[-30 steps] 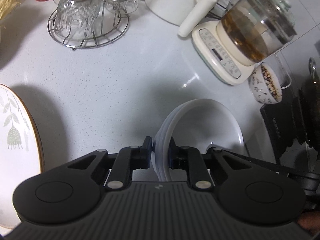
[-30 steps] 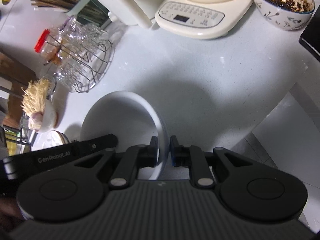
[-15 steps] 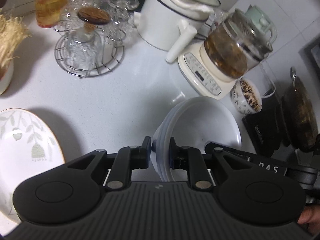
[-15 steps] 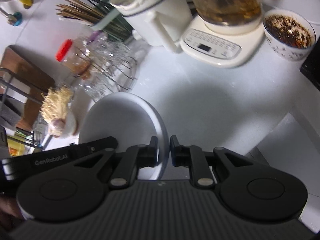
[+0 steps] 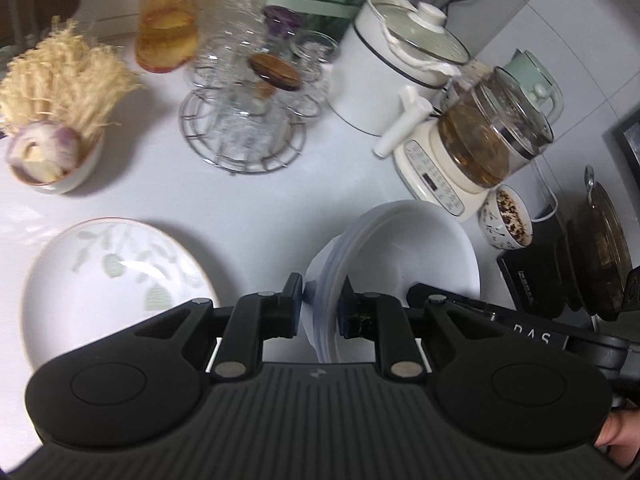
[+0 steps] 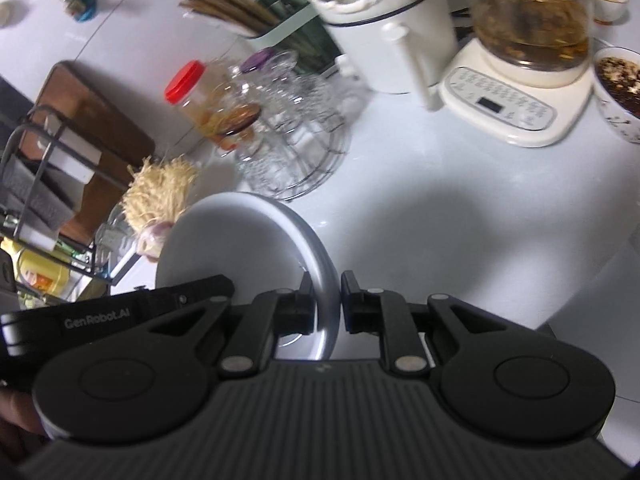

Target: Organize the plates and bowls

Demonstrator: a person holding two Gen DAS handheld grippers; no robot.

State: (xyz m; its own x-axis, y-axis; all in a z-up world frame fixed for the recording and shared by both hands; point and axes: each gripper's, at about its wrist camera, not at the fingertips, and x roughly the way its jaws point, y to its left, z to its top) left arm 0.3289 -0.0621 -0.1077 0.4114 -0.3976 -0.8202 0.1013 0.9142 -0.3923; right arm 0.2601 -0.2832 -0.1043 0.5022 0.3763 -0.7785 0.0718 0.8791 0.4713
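A stack of white bowls [image 5: 404, 256] is held between both grippers above the white counter. My left gripper [image 5: 320, 300] is shut on the stack's left rim. My right gripper [image 6: 325, 300] is shut on the opposite rim of the same stack [image 6: 248, 240]. A white plate with a green leaf pattern and a gold rim [image 5: 116, 280] lies on the counter to the left of the stack in the left wrist view.
A wire rack of glassware [image 5: 244, 120], a red-lidded jar [image 5: 168, 28], a white pot [image 5: 392, 76], a glass kettle on a cream base [image 5: 476, 152], a small patterned bowl [image 5: 508, 224], a bowl with dried roots [image 5: 56, 120] and a dark pan [image 5: 600, 248] surround it.
Both grippers have lifted the bowl stack up from the counter, so more of the counter and the whole leaf plate came into view.
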